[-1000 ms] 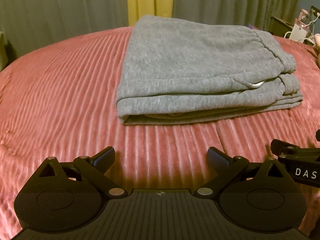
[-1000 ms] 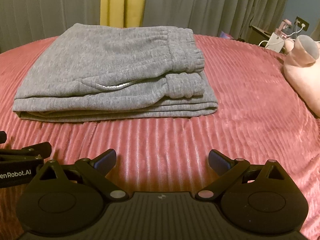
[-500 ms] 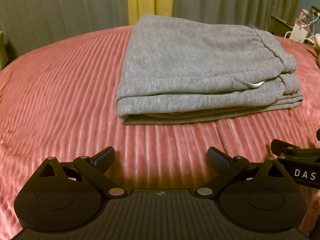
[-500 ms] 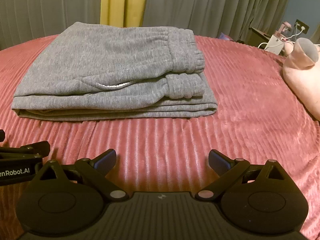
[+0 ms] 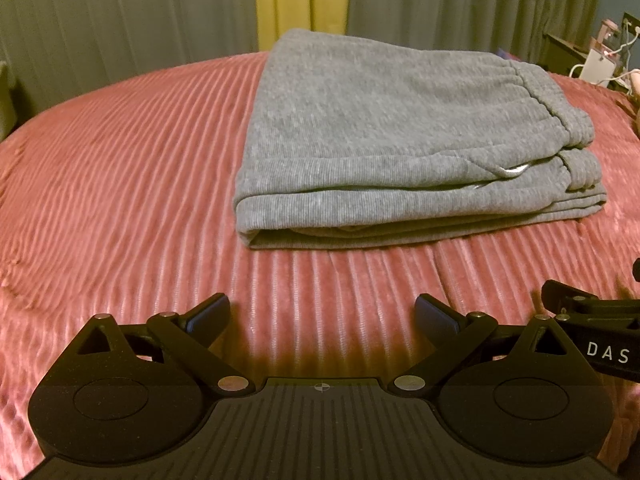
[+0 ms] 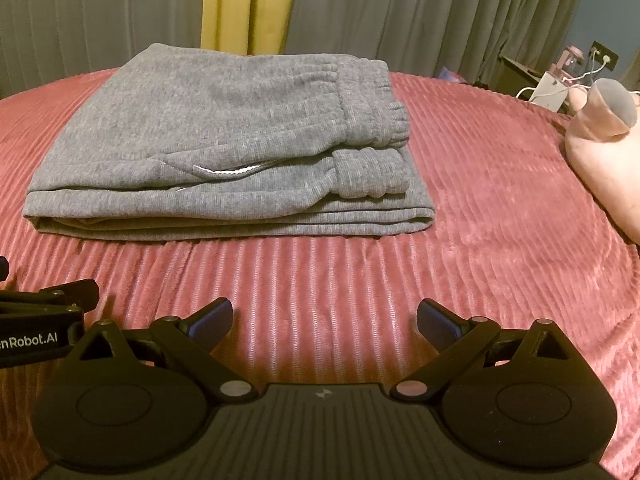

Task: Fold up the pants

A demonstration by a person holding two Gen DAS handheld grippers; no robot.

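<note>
Grey sweatpants (image 5: pixel 392 128) lie folded in a flat stack on the pink ribbed bedspread (image 5: pixel 120 184), waistband and cuffs on the right side. They also show in the right wrist view (image 6: pixel 224 136). My left gripper (image 5: pixel 322 316) is open and empty, held back from the stack's near edge. My right gripper (image 6: pixel 324 318) is open and empty, also short of the near edge. Each gripper's side shows at the other view's edge.
A pink plush item (image 6: pixel 604 152) lies on the bed to the right of the pants. Grey and yellow curtains (image 6: pixel 248 4) hang behind the bed. A dark side table with chargers and cables (image 6: pixel 548 80) stands at the far right.
Both views have shifted very slightly; the pants lie unmoved and both grippers stay open.
</note>
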